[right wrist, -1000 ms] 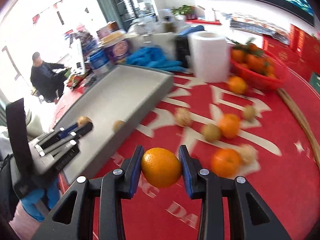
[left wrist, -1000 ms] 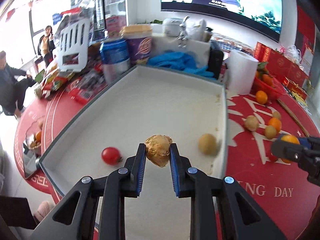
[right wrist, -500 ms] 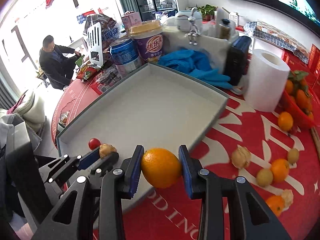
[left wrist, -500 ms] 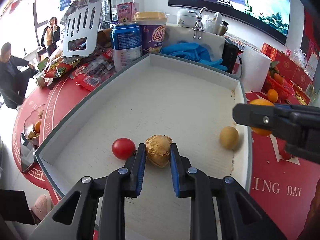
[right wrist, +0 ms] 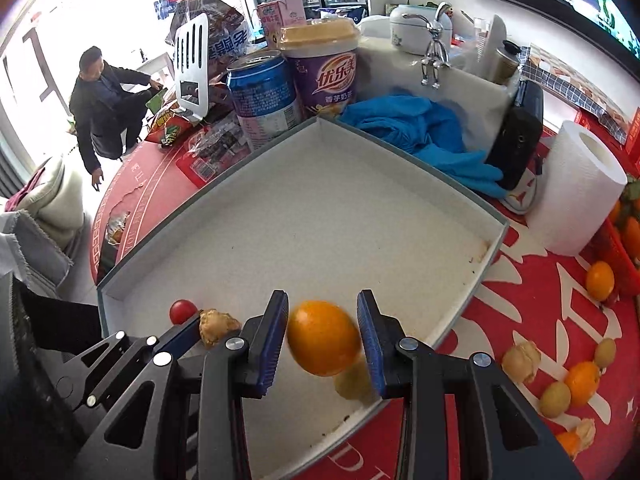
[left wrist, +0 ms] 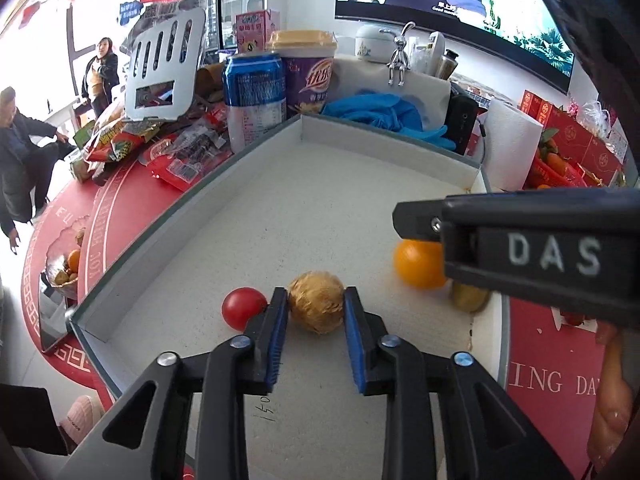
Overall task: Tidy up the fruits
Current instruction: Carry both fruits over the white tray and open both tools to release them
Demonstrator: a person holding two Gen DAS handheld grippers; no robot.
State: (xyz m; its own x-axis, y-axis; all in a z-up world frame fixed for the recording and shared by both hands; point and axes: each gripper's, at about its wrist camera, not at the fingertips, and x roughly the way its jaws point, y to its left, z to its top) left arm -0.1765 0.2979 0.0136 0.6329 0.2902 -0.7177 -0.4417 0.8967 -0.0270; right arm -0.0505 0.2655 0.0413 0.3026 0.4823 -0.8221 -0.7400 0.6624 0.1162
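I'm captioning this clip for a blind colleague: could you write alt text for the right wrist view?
The right gripper, jaws apart, has an orange between them over a grey tray. A cherry tomato lies in the tray, and the left gripper is beside it.

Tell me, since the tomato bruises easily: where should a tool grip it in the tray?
Across the red tomato's widest middle, from above. It is small, round and smooth; the left tool crowds its right side, while its left, toward the tray wall, lies free.

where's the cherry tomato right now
In the left wrist view, the cherry tomato sits in the tray, just left of the left gripper.
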